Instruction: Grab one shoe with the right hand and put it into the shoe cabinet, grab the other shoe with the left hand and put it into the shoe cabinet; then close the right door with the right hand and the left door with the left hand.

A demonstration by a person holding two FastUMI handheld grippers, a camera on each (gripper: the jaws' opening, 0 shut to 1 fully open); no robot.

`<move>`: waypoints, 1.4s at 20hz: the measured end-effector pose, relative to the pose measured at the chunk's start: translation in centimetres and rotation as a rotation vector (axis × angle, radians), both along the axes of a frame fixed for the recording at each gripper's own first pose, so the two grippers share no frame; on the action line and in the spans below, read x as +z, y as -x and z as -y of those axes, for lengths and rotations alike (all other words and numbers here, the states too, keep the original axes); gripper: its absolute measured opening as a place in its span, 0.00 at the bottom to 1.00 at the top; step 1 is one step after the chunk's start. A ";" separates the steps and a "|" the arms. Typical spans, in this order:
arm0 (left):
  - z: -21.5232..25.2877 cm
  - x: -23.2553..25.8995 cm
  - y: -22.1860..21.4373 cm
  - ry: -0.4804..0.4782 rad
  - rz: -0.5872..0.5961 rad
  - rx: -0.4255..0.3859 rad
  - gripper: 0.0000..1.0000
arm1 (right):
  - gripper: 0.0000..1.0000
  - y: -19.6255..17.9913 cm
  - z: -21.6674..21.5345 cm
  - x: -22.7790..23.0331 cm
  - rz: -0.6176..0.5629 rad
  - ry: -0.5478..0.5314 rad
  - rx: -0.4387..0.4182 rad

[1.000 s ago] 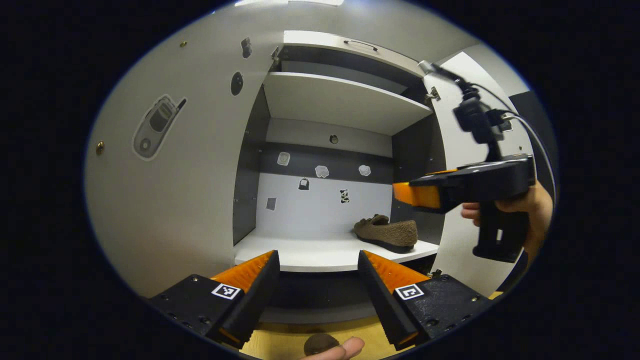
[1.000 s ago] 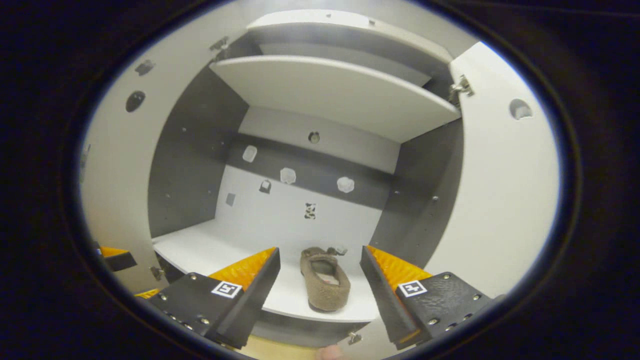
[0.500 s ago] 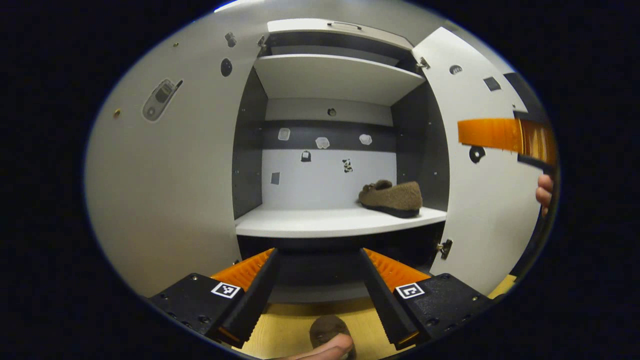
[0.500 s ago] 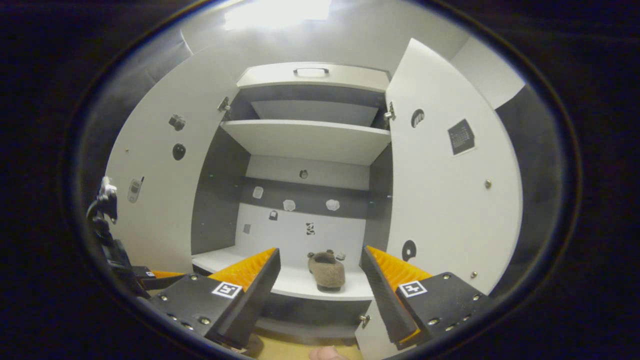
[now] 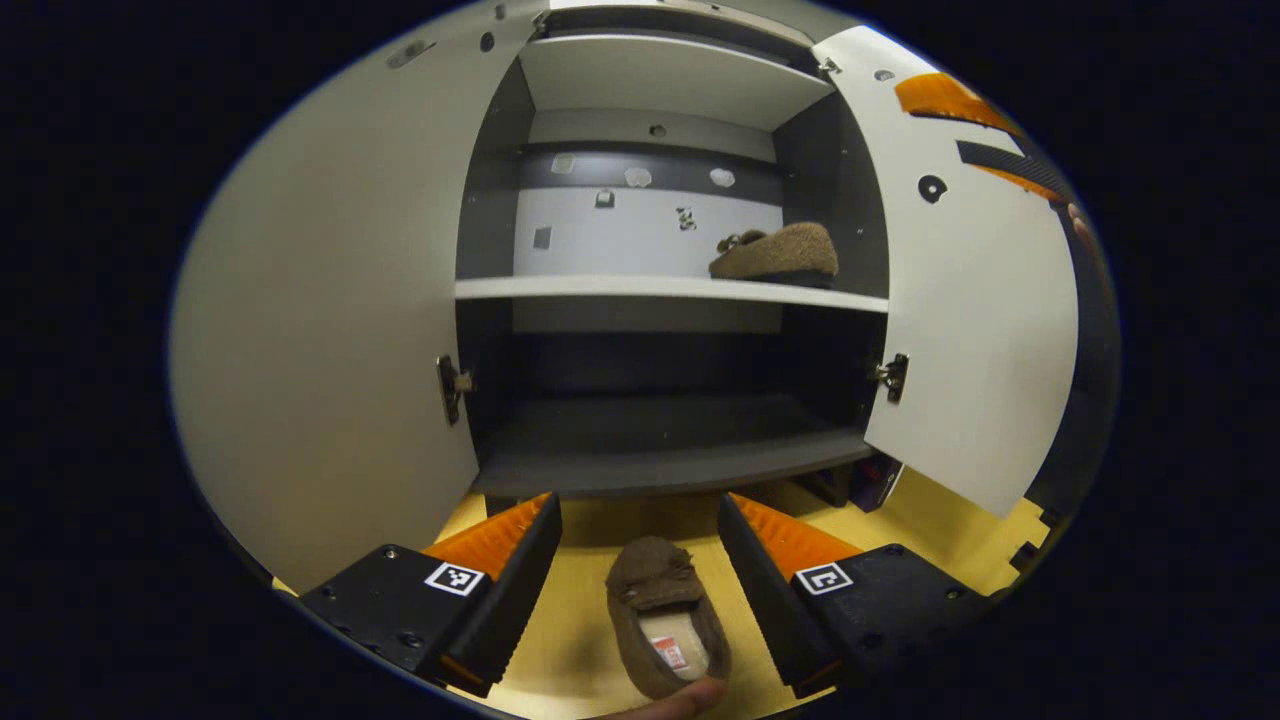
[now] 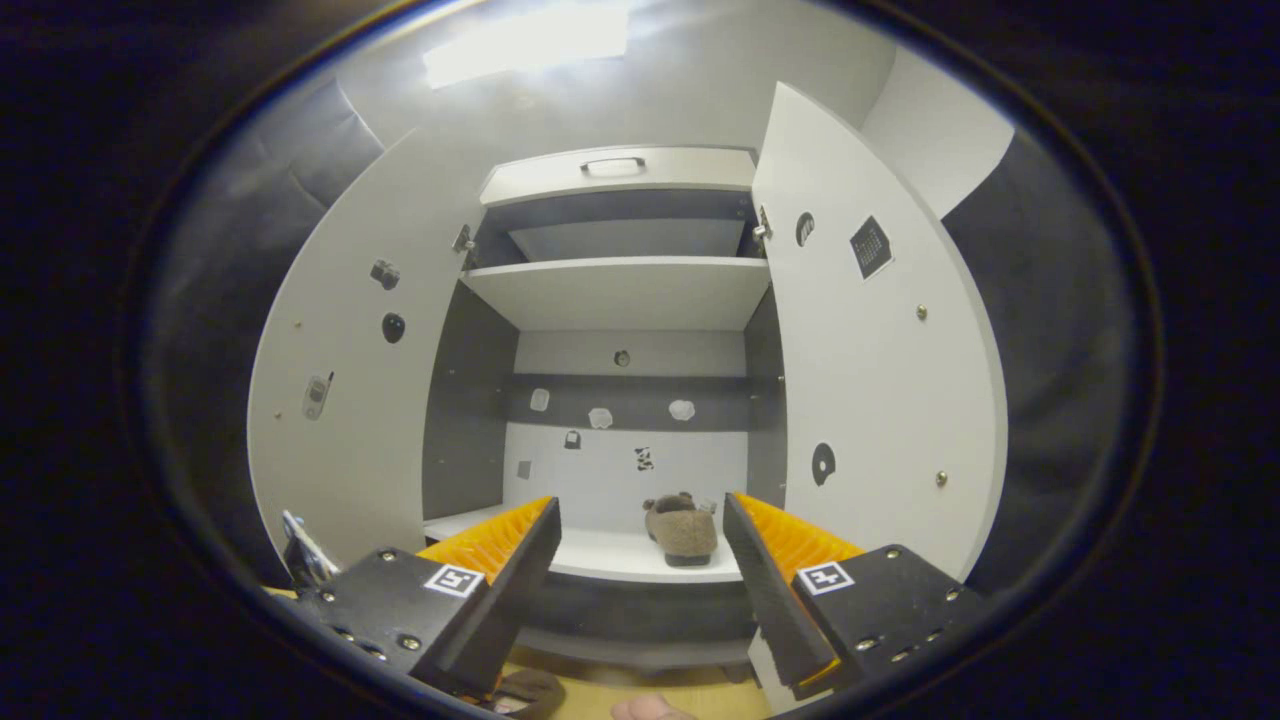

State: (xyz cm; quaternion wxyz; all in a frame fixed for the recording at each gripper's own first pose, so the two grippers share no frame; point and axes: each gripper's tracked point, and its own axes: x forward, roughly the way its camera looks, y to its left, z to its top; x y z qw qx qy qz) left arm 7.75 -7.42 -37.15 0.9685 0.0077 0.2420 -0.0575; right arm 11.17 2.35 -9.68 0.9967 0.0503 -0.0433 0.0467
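One brown fuzzy shoe [image 5: 775, 252] lies on the right end of the white middle shelf [image 5: 600, 288] of the open shoe cabinet; it also shows in the right gripper view [image 6: 682, 528]. The other brown shoe [image 5: 665, 620] lies on the wooden floor, toe toward the cabinet. My left gripper [image 5: 638, 502] is open just above it, a finger on either side, touching nothing. My right gripper [image 6: 640, 502] is open and empty, well back from the cabinet and level with the middle shelf. Its fingers [image 5: 950, 100] show at the upper right of the left gripper view.
Both cabinet doors stand wide open: the left door [image 5: 330, 330] and the right door [image 5: 970, 300]. A dark bottom shelf [image 5: 660, 440] sits low, just beyond the floor shoe. A person's fingertip [image 5: 670, 700] shows at the lower edge.
My left gripper has dropped from shelf height to the floor, bringing the floor shoe between its fingers. My right gripper has pulled back from the shelf, leaving the first shoe there.
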 end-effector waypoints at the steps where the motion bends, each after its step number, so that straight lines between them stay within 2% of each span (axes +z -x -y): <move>1: -0.1 -1.5 0.5 0.008 -0.039 0.006 0.98 | 0.98 -0.1 0.1 -0.1 0.000 0.000 -0.005; 3: -0.1 -3.8 1.7 0.015 -0.098 -0.005 0.98 | 0.98 -0.2 0.8 -0.5 -0.006 -0.004 -0.024; 7: -1.3 -8.2 3.4 -0.037 -0.228 -0.001 0.98 | 0.98 -0.5 2.2 -1.2 -0.021 -0.034 -0.071; 9: -1.5 -10.3 4.1 -0.035 -0.293 -0.009 0.95 | 0.98 -0.9 2.5 -1.5 -0.035 -0.045 -0.084; 11: -1.9 -12.6 5.2 -0.029 -0.394 -0.006 0.85 | 0.98 -1.1 2.8 -1.6 -0.044 -0.047 -0.096; 12: -1.8 -13.2 5.7 0.003 -0.443 -0.011 0.75 | 0.98 -1.2 3.0 -1.5 -0.046 -0.046 -0.103; 14: -0.8 -13.0 5.4 0.079 -0.439 -0.030 0.54 | 0.98 -1.1 3.2 -1.2 -0.043 -0.038 -0.109; 17: -1.8 -13.2 5.2 0.041 -0.446 -0.023 0.22 | 0.98 -0.6 3.2 -0.6 -0.027 -0.019 -0.107; 18: -1.3 -13.1 5.4 0.029 -0.460 -0.034 0.06 | 0.98 -0.5 3.2 -0.5 -0.024 -0.015 -0.104; 21: -1.1 -11.6 5.4 0.009 -0.424 -0.043 0.01 | 0.98 -0.1 3.4 -0.4 -0.026 -0.014 -0.095; 28: -0.7 -1.5 2.4 -0.012 -0.164 -0.041 0.01 | 0.98 0.7 4.4 1.2 -0.009 -0.007 -0.094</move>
